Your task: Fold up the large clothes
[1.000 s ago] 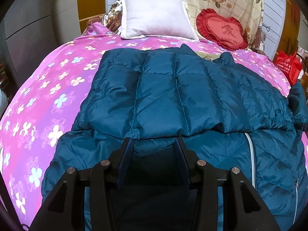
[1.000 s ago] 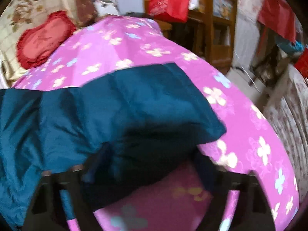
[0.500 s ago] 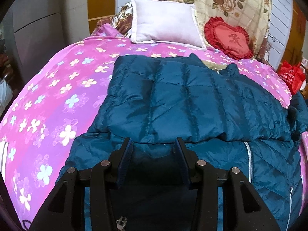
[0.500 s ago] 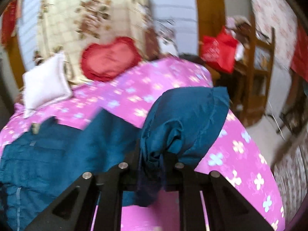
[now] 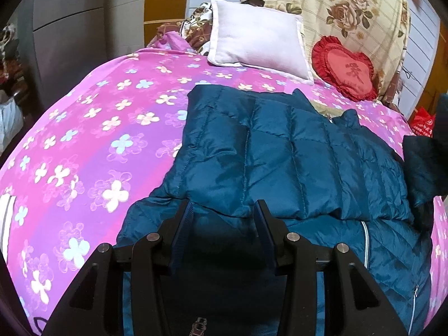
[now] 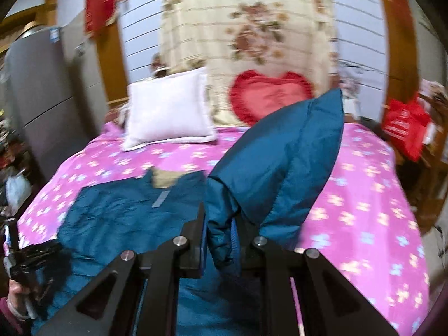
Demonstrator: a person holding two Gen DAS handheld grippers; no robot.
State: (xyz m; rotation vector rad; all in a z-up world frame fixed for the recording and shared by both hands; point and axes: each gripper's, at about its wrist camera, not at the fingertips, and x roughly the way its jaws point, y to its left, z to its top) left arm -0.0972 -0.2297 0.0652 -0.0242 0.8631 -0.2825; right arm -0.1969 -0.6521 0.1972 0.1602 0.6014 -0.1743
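Note:
A dark teal quilted puffer jacket [image 5: 280, 154] lies on the pink flowered bed, its left sleeve folded across the body. My left gripper [image 5: 224, 210] is open and empty, hovering just above the jacket's lower part. My right gripper [image 6: 218, 221] is shut on the jacket's right sleeve [image 6: 282, 154] and holds it lifted above the bed, the cuff end standing up. The rest of the jacket [image 6: 126, 215] lies flat to the left in the right wrist view. The left gripper and hand show at that view's lower left [image 6: 25, 263].
A white pillow [image 5: 257, 39] and a red heart cushion [image 5: 344, 67] lie at the head of the bed. The pink bedspread [image 5: 98, 145] spreads left of the jacket. A red bag [image 6: 406, 126] hangs by wooden furniture on the right. A grey cabinet [image 6: 42, 89] stands left.
My right gripper closed on the right sleeve and lifted it up, swinging to face the headboard. My left gripper drifted slightly left and stayed open over the jacket.

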